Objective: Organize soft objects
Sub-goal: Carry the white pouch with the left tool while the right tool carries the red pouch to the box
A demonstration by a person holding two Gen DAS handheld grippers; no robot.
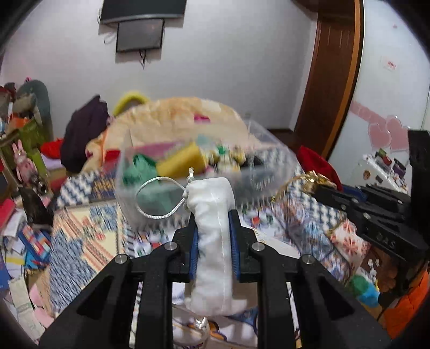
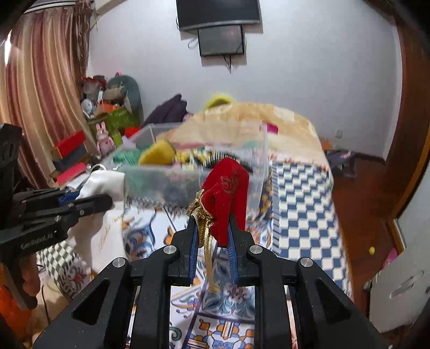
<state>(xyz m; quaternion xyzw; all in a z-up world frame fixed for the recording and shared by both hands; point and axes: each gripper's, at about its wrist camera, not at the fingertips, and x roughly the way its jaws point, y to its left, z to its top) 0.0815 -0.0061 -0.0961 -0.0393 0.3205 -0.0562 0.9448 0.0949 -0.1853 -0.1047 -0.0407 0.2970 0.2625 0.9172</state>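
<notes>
Grippers loaded, near clear bin.
Left gripper clamped on white drawstring pouch; right gripper clamped on red velvet pouch.

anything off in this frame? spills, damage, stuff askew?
Nothing spilled or visibly damaged. Left tongs are shut on a white drawstring pouch, right tongs on a red velvet pouch with a trailing gold cord. Clear bin sits upright on the bed. Both views are motion-blurred.

pouches: 2 (white pouch, red pouch) | clear bin: 1 | wall screens: 2
</notes>
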